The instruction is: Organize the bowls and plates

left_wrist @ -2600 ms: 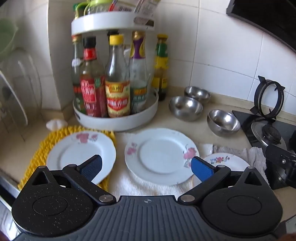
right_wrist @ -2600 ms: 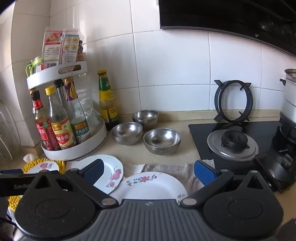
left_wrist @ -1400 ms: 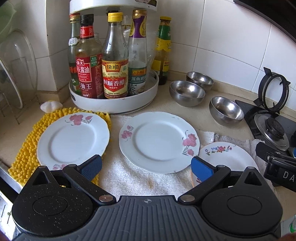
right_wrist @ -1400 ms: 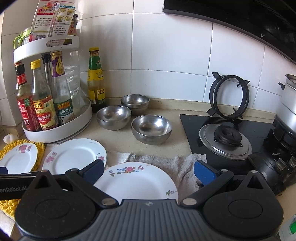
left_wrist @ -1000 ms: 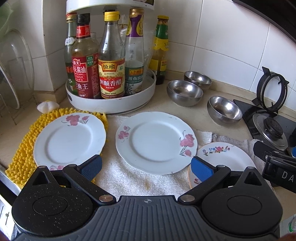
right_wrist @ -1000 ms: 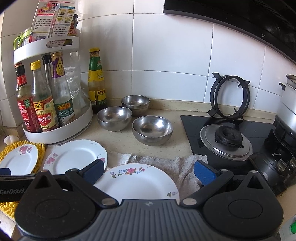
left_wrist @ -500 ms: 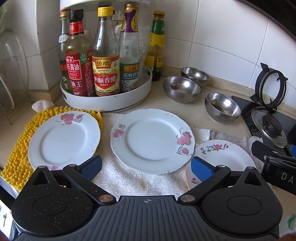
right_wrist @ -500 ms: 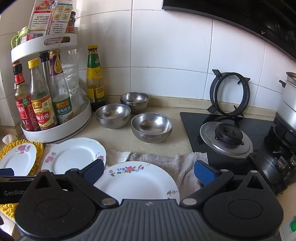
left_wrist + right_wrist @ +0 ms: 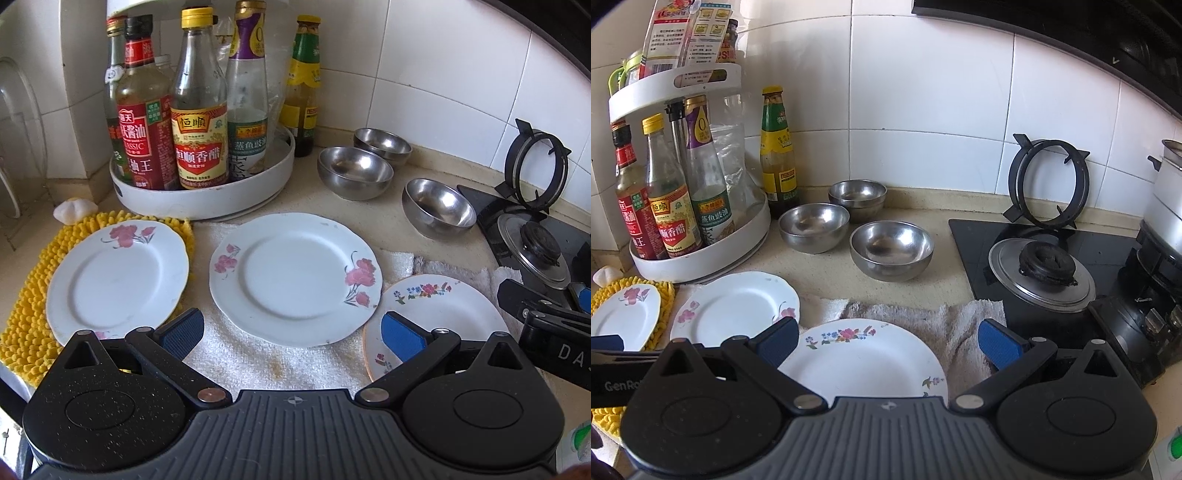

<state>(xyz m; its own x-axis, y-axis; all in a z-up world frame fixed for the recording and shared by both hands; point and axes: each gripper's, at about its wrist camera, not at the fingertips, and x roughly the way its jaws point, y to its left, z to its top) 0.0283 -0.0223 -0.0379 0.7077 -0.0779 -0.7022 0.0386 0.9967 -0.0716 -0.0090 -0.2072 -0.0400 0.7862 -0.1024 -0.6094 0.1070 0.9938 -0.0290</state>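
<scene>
While three white plates lie flat in a row, the middle plate (image 9: 295,280) on the white towel (image 9: 258,362) sits at 12 o'clock from the left gripper (image 9: 291,330), jaws wide, empty. Right gripper (image 9: 886,343): wide, empty, above the small-flowered plate (image 9: 864,358). Three steel bowls (image 9: 892,251) stand beyond.

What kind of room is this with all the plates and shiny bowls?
Most likely a home kitchen. There is a gas stove set into the counter, a white turntable rack of sauce bottles against the tiled wall, and plates and steel bowls laid out on the countertop.
</scene>
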